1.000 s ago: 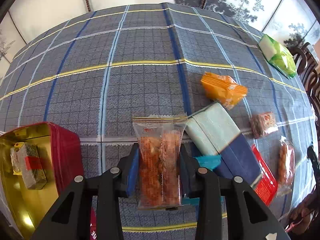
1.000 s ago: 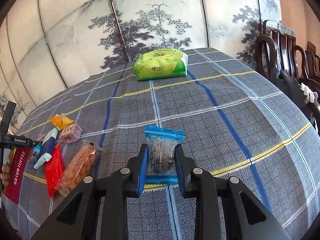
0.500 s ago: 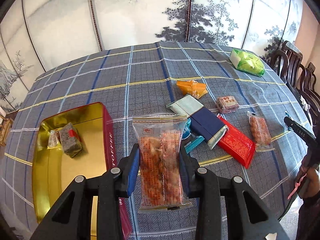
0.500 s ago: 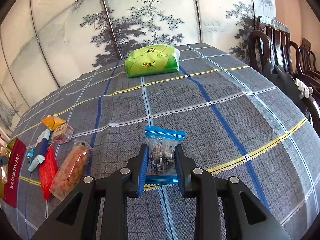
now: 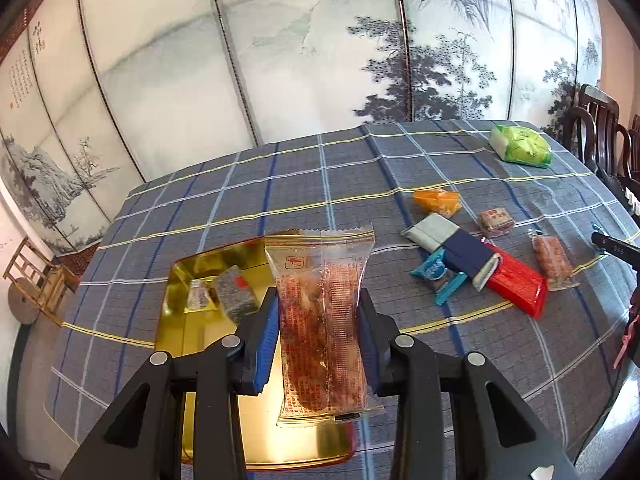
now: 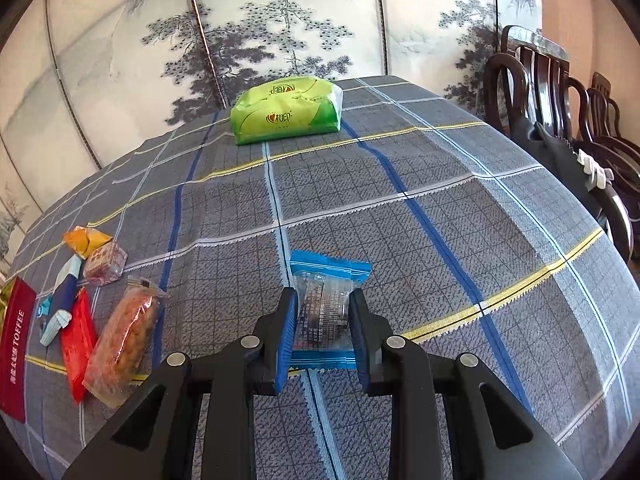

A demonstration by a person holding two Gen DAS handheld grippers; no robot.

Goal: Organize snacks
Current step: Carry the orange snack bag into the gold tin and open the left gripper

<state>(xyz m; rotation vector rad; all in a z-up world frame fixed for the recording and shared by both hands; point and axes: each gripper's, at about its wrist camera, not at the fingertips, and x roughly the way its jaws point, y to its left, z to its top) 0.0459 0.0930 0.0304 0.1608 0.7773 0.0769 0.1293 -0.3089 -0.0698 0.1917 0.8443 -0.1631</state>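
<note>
Snacks lie scattered on a blue-grey plaid tablecloth point(image 5: 304, 184), and two of them are held up off it. The left gripper point(image 5: 319, 334) is clamped on a clear packet of reddish-brown snack point(image 5: 322, 320), held upright above the open gold tin point(image 5: 176, 332), which sits on the near left of the table. Inside the tin, toward its far end, rest a dark wrapped block point(image 5: 235, 297) and, touching it on the left, a small clear-wrapped piece point(image 5: 199, 297).

To the right of the tin lies a cluster: an orange packet point(image 5: 438, 201) farthest away, a grey-and-navy pack point(image 5: 452, 246) nearer, a teal-wrapped candy point(image 5: 434, 274) just beside its near edge, a red pack point(image 5: 516, 284) touching the navy end, a small brown cube snack point(image 5: 496, 222) and a clear packet of orange-brown snack point(image 5: 552, 258) farther right. A green tissue pack point(image 5: 522, 150) sits well apart at the far right.

The right gripper point(image 6: 323, 330) is clenched on a blue-edged clear packet point(image 6: 326, 308) holding something dark, above the cloth near a yellow stripe. In this view the tin's red side reading TOFFEE point(image 6: 16, 344) shows at the left edge.
</note>
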